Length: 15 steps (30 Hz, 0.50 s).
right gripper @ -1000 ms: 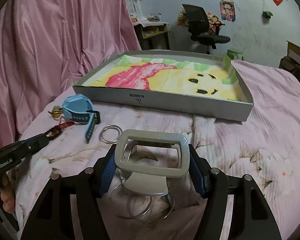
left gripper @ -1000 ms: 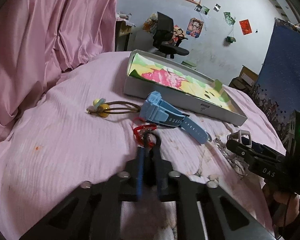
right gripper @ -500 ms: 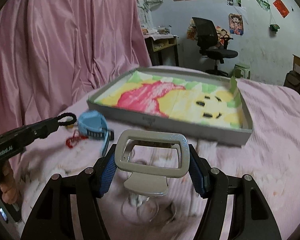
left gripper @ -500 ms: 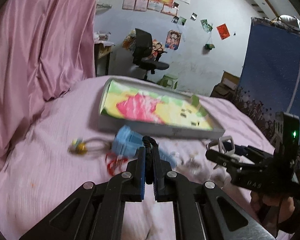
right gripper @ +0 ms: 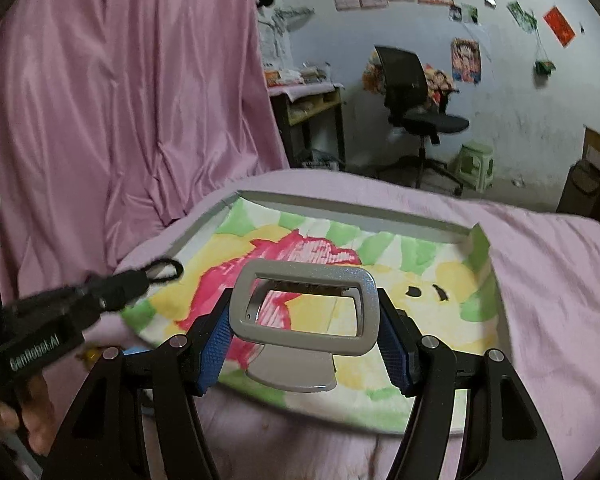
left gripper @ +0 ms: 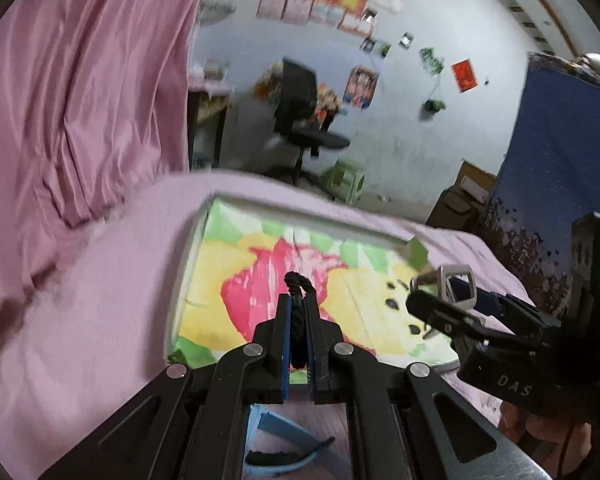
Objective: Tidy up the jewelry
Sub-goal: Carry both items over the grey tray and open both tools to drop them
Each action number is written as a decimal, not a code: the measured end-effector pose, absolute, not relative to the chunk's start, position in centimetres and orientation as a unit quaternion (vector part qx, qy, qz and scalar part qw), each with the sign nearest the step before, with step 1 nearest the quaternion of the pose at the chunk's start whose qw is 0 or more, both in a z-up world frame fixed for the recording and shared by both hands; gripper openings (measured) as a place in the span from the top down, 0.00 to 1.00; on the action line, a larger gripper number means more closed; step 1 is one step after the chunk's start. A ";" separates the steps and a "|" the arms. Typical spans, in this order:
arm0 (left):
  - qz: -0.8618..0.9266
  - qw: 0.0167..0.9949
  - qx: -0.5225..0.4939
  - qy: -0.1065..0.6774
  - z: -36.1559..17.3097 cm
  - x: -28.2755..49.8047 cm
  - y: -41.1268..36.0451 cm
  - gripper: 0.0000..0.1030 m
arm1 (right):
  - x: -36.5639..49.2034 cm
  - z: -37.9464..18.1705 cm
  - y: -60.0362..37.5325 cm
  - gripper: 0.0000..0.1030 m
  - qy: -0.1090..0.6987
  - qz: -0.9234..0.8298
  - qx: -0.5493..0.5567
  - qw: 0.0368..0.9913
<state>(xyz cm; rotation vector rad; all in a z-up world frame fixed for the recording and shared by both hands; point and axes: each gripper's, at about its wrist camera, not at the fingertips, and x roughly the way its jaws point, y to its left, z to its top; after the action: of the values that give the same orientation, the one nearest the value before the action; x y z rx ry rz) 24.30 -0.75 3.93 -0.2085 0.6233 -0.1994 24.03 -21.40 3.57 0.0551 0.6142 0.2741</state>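
Observation:
Over the grey tray lined with a pink, yellow and green picture, my left gripper is shut on a black cord loop that sticks out past its tips. My right gripper is shut on a silver rectangular buckle, its jaws held wide by it, above the tray's near half. The right wrist view shows the left gripper at the left with the black cord loop. From the left wrist view, the right gripper and buckle sit at the right. A blue watch lies on the bed below my left gripper.
The tray rests on a pink bedsheet. A pink curtain hangs at the left. Beyond the bed stand a black office chair, a desk and a green stool. A yellow bead lies by the tray's near-left corner.
Both grippers rose from the bed and moved forward over the tray, each keeping its hold. The red string and the blue watch stayed behind on the sheet.

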 end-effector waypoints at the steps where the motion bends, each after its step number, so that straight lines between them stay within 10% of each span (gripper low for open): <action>1: -0.095 0.939 -0.110 0.311 3.5 24.6 -0.6 0.94 | 24.7 3.1 -21.2 0.41 0.312 0.131 0.026 0.941; 15: -0.077 0.905 -0.138 0.395 -0.5 28.1 0.4 0.94 | 26.6 -1.8 -20.3 0.41 0.383 0.124 0.016 0.915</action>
<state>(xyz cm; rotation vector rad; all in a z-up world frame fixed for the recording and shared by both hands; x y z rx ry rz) 28.05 0.40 -0.46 -0.2842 0.8155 -0.1582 26.61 -20.26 -1.80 0.0329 0.7874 0.2556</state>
